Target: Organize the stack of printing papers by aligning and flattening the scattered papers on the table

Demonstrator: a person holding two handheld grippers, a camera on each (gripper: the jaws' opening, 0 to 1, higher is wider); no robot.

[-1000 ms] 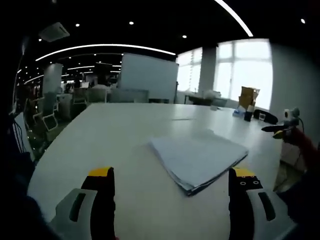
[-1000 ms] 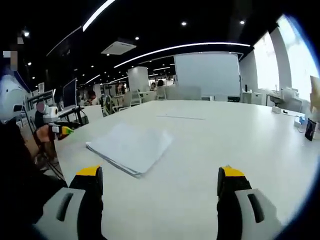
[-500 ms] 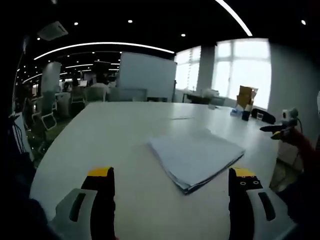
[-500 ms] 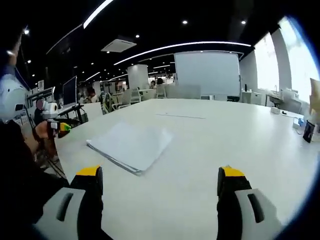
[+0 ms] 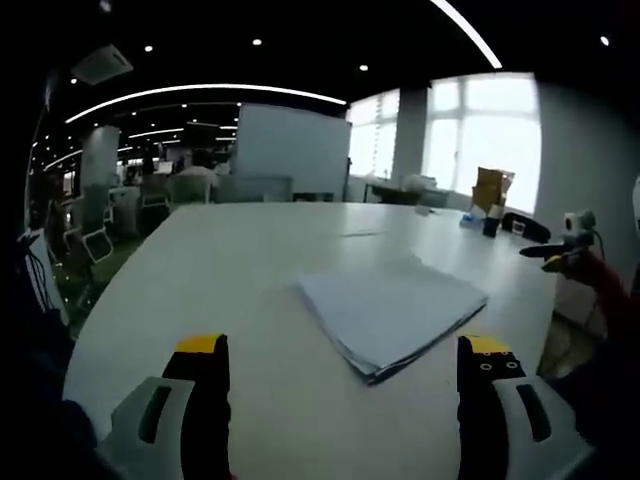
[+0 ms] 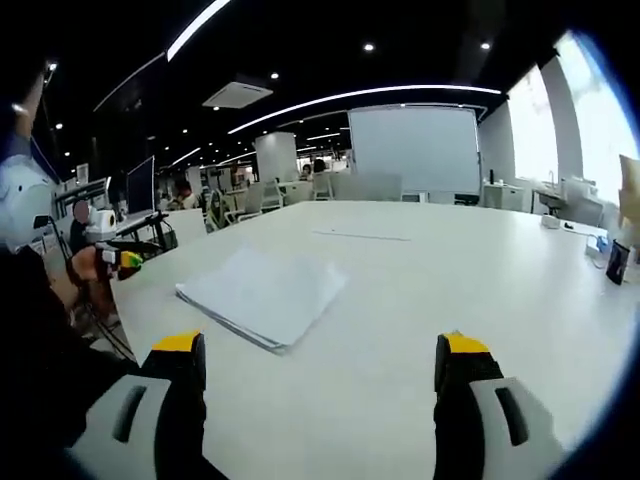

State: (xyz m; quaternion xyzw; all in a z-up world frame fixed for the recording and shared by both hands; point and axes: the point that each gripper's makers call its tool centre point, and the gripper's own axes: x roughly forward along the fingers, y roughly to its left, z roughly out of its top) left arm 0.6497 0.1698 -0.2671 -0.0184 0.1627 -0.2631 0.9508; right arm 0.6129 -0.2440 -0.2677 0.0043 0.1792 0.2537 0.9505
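Claws both stand open and empty above the white table (image 5: 230, 270): left claw (image 5: 340, 375), right claw (image 6: 315, 375). Ahead of each, apart from the jaws, lies the paper stack (image 5: 392, 312) (image 6: 262, 295), near the table's near edge, sheets slightly fanned. No readable writing shows. Nothing has shifted since earlier.

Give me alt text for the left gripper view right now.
A stack of printing papers lies on a large white table, its sheets slightly fanned at the near edge. The left gripper hangs open short of it, touching nothing; a whiteboard and bright windows stand behind.
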